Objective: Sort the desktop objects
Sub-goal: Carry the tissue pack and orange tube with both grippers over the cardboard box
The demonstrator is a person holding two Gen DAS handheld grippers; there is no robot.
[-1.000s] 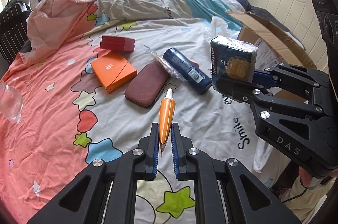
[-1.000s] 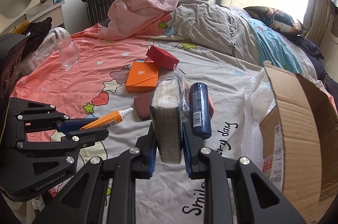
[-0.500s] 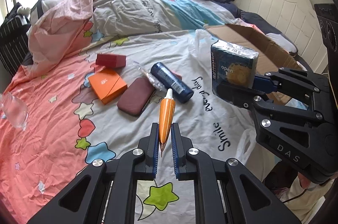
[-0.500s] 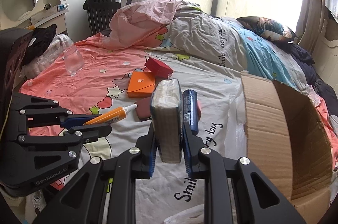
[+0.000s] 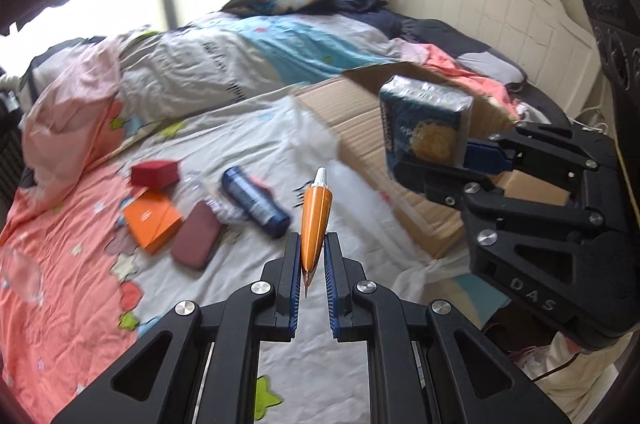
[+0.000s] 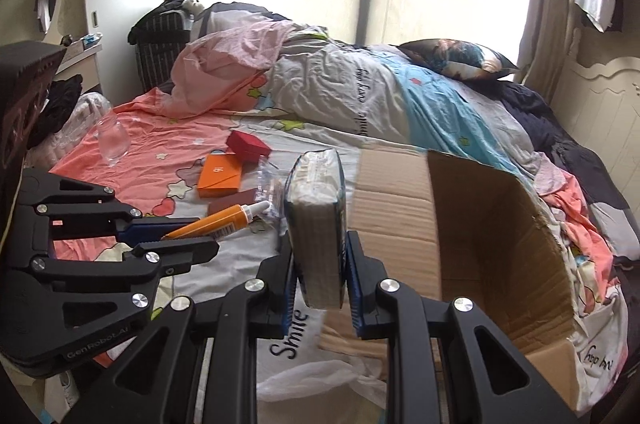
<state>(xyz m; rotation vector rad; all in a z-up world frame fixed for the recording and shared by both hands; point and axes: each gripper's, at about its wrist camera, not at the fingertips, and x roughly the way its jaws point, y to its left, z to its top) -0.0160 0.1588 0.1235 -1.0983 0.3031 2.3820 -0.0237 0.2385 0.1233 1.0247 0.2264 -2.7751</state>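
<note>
A bed with a star-print sheet fills the room. The left claw, tilted downward above it, clenches an orange tube, cap forward. Beside it, the right claw grasps a tissue pack, raised next to an open cardboard box.

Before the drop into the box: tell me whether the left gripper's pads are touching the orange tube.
Touching. The left wrist view shows the left gripper with both blue pads pressed against the orange tube, no gap either side.
</note>
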